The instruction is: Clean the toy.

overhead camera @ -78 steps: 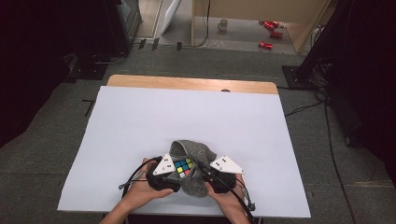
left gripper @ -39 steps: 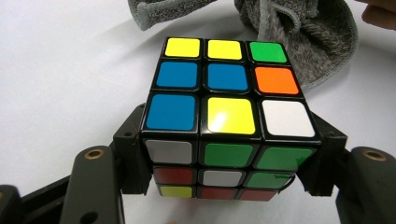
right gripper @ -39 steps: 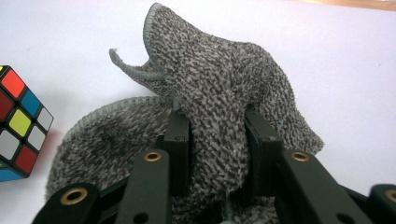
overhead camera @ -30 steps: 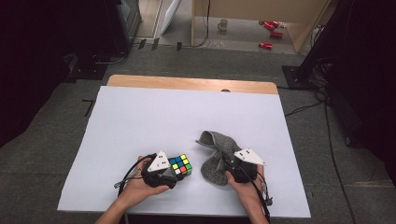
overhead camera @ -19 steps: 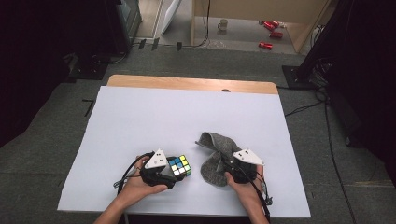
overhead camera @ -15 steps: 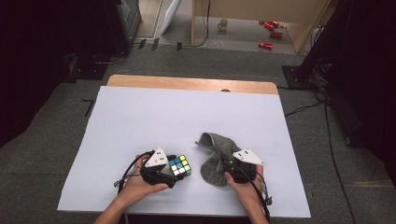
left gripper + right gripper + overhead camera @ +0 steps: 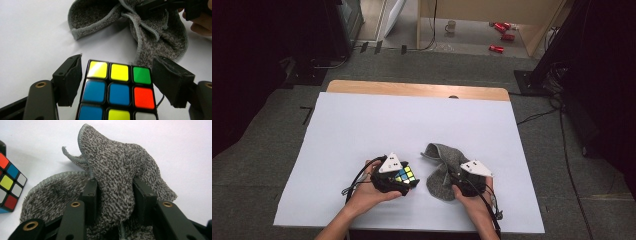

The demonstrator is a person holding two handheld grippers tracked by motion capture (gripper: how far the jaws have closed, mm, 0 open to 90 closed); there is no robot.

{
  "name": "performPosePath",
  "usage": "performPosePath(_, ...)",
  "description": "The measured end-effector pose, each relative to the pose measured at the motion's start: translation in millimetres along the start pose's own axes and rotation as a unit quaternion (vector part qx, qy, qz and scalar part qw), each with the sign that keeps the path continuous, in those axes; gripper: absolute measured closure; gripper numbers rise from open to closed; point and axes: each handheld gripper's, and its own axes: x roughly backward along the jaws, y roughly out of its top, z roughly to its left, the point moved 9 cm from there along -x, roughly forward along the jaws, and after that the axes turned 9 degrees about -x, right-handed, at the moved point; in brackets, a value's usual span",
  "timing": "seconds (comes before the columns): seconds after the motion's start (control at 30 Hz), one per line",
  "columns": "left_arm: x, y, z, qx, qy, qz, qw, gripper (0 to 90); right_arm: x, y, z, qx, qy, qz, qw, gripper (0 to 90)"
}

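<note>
A scrambled colour cube (image 7: 405, 176) sits near the front of the white sheet (image 7: 362, 130), with my left gripper (image 7: 399, 181) around it. In the left gripper view the cube (image 7: 117, 87) lies between the two pads (image 7: 72, 75). The jaws have just been closing, and a thin gap still shows at the left pad. To the right, a grey terry cloth (image 7: 439, 167) lies bunched on the sheet. My right gripper (image 7: 460, 181) is shut on a raised fold of it (image 7: 117, 170). The cube's corner (image 7: 10, 185) shows at that view's left edge.
The white sheet covers a wooden table whose far edge (image 7: 412, 89) is bare. Cables trail from both grippers toward the front edge. Beyond the table the floor holds a mug (image 7: 451, 25), red cans (image 7: 502, 30) and dark equipment stands at both sides.
Since the earliest frame the cloth has come off the cube and moved right with the right gripper. Over the last second the left gripper rose slightly; the right stayed put.
</note>
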Motion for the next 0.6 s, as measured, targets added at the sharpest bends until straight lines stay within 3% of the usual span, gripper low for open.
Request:
performPosePath(0.27,-1.1,-0.9,0.7,0.004,0.007,0.016,0.9998,32.8,0.0,-0.2,-0.8,0.000,0.000,0.000,1.0000,56.9)
performPosePath(0.6,1.0,-3.8,0.3,0.005,0.007,0.040,0.9992,33.3,-0.6,-0.7,0.5,-0.001,0.000,0.001,1.0000,56.3)
